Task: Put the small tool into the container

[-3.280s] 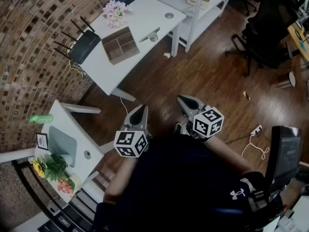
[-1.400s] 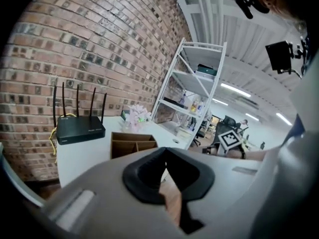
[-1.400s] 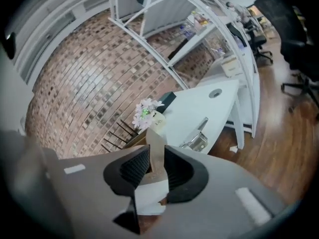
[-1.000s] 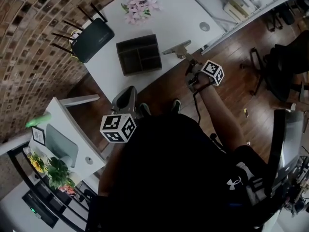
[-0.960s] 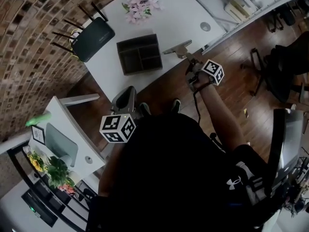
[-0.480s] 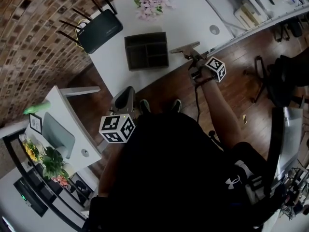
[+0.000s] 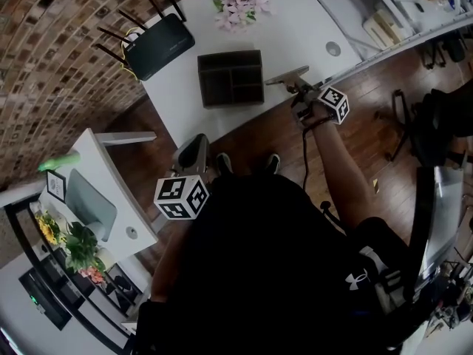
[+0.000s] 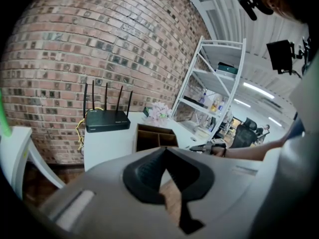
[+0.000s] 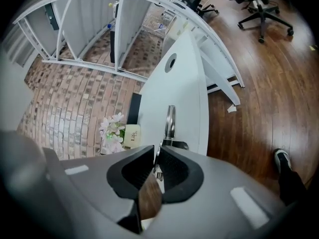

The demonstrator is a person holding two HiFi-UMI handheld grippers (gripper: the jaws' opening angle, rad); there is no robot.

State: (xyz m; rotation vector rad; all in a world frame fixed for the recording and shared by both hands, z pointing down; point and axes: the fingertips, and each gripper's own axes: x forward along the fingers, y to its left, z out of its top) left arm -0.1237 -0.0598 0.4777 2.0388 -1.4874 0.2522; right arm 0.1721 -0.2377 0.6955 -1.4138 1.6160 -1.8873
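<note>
Pickup only: right gripper has just been closing its jaws onto the small tool directly ahead; container waits to its left. Left gripper jaws meet, empty.

Even, diffuse indoor light, no hard shadows. The white rectangular tabletop is bright, close to washed out; the black shirt swallows all detail. Fisheye bends the red-brown brick wall and the white metal shelving — a black vignette rings both gripper views. Ceiling strip lights glare. Left gripper and right gripper are soft, out of focus — too near their lenses.
</note>
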